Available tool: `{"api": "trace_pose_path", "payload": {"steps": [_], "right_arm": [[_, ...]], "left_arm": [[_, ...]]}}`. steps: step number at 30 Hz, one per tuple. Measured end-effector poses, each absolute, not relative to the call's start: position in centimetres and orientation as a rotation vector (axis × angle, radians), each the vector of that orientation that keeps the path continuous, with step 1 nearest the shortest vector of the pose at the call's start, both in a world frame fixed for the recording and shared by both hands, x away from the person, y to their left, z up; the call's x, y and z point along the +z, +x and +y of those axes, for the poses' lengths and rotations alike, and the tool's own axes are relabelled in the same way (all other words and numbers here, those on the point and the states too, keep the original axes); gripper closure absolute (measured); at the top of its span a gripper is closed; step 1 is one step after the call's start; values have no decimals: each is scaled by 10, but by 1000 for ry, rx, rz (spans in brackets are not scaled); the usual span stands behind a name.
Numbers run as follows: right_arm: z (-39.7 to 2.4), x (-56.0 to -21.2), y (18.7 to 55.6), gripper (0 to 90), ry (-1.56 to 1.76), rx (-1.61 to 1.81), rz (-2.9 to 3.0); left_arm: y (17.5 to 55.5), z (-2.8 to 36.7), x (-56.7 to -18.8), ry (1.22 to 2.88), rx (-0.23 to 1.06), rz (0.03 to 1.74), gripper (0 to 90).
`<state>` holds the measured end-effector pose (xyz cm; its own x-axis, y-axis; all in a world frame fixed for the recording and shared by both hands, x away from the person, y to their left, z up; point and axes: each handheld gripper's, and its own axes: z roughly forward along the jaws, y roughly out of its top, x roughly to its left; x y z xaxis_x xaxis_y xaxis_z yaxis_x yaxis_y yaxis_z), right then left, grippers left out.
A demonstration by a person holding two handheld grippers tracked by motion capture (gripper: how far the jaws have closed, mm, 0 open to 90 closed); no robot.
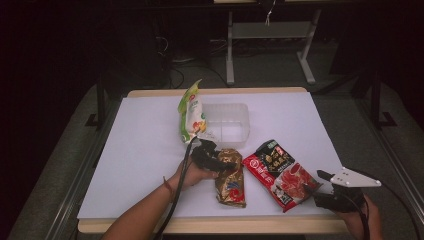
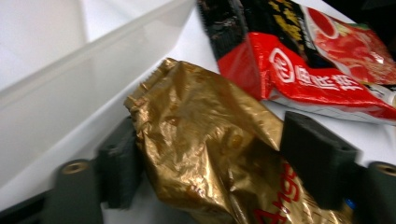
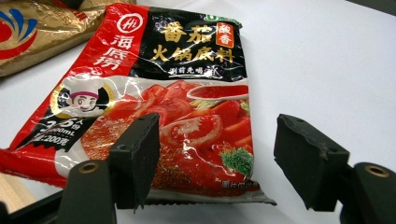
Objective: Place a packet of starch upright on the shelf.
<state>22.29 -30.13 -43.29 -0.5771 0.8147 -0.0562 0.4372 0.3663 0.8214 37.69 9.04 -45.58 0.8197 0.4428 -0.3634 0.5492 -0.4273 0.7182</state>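
A crumpled gold snack bag (image 1: 231,180) lies near the table's front, left of centre. My left gripper (image 1: 210,156) comes at its upper end from the left. In the left gripper view the gold bag (image 2: 210,140) fills the gap of the left gripper (image 2: 210,156), and both pads touch its sides. A red and black hot-pot soup base packet (image 1: 280,172) lies flat to the bag's right. My right gripper (image 1: 315,182) stands open at the packet's lower right end. In the right gripper view the right gripper (image 3: 217,154) frames the packet (image 3: 187,93) without touching it.
A clear plastic container (image 1: 245,112) stands at the middle back of the white table cover (image 1: 140,150). A green and white pouch (image 1: 191,112) leans upright against its left side. The container wall (image 2: 70,93) is close to my left jaw. Table legs and cables are beyond the far edge.
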Motion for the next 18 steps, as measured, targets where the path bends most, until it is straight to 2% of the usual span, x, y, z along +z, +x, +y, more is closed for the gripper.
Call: {"api": "trace_pose_path", "payload": {"steps": [1,3,4,5,7,10,13,18], "right_arm": [[-301,-433,222,308,1084,1101,2174],[-301,-433,223,309,1084,1103,2176],[-301,-433,223,309,1084,1103,2176],[-301,-433,223,309,1084,1104,2177],[-300,-433,223,309,1083,1102,2180],[-299,-433,224,309,1077,1089,2181],[-300,-433,225,309,1077,1094,2181],[-300,-433,226,309,1077,1092,2178]], "left_arm": [[377,91,-456,2081,-148,736,338],[379,93,-456,2064,-155,739,476],[379,94,-456,2056,-159,739,476],[380,95,-456,2041,-162,741,525],[378,97,-453,2021,-113,731,654],[373,95,-446,2020,-32,694,785],[370,95,-441,2004,-18,679,832],[364,104,-427,1963,37,633,839]]}}
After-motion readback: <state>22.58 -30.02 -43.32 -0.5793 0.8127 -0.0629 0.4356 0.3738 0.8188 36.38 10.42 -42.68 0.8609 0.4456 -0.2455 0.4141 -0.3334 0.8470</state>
